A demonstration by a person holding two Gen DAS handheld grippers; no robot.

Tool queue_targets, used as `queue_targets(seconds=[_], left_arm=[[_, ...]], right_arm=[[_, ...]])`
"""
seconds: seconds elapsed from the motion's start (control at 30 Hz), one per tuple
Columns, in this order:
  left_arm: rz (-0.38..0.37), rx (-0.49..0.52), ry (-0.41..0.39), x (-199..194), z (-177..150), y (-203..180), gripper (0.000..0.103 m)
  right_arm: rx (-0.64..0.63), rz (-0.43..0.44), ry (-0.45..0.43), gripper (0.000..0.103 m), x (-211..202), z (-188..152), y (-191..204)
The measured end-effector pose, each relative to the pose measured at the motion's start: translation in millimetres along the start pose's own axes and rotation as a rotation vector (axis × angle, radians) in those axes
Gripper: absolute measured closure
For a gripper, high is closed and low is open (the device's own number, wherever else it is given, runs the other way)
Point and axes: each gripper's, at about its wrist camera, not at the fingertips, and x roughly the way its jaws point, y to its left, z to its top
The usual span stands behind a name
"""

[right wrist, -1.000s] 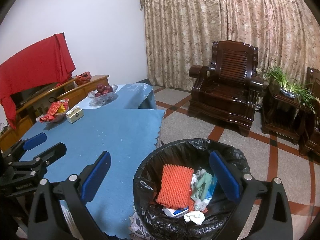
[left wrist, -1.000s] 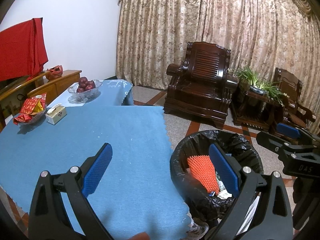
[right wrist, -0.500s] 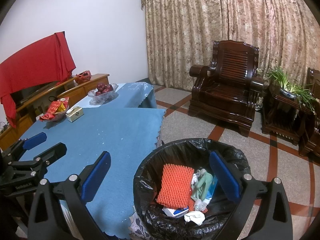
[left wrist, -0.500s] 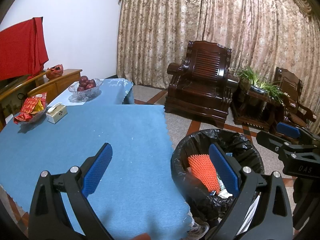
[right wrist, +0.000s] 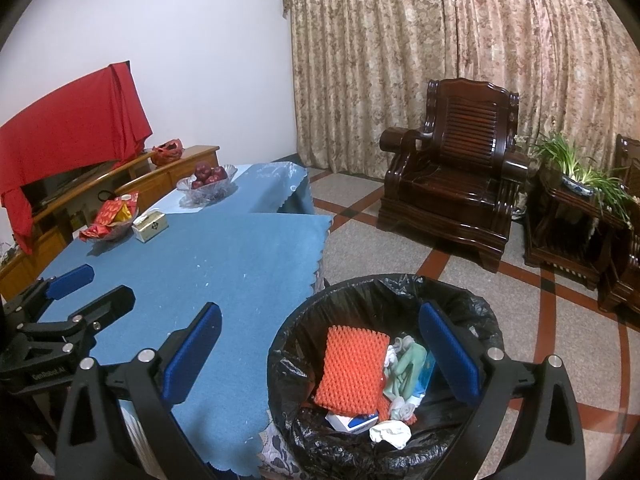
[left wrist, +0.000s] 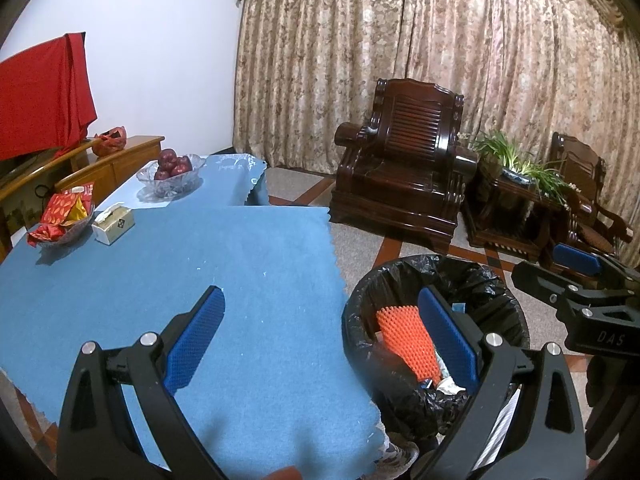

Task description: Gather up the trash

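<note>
A round bin with a black bag (right wrist: pixel 472 312) stands on the floor by the table's right edge; it also shows in the left wrist view (left wrist: pixel 360 304). Inside lie an orange foam net (right wrist: pixel 352 364), a green wad, a small box and white crumpled paper (right wrist: pixel 390 434). My right gripper (right wrist: pixel 320 344) is open and empty above the bin's near rim. My left gripper (left wrist: pixel 320 336) is open and empty over the table's near right edge. Each gripper shows in the other's view, the right one (left wrist: pixel 576 280) and the left one (right wrist: pixel 76 292).
The table carries a blue cloth (left wrist: pixel 140 280), a glass bowl of red fruit (left wrist: pixel 170 174), a dish of red snack packets (left wrist: pixel 60 220) and a small box (left wrist: pixel 113 225). A dark wooden armchair (right wrist: pixel 452 188), a plant stand (right wrist: pixel 576 216) and a curtain stand beyond.
Both views have shifted only slightly. Both grippers stay open and empty, and the trash in the bin has not moved.
</note>
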Motion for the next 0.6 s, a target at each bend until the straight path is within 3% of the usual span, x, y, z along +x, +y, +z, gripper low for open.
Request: queue_targets(seconds=[0.6], left_arm=[[0.000,0.002,0.002,0.2,0.0,1.0,0.008]], right_arm=[[-0.001,-0.002,0.002,0.006,0.6,1.1,2.3]])
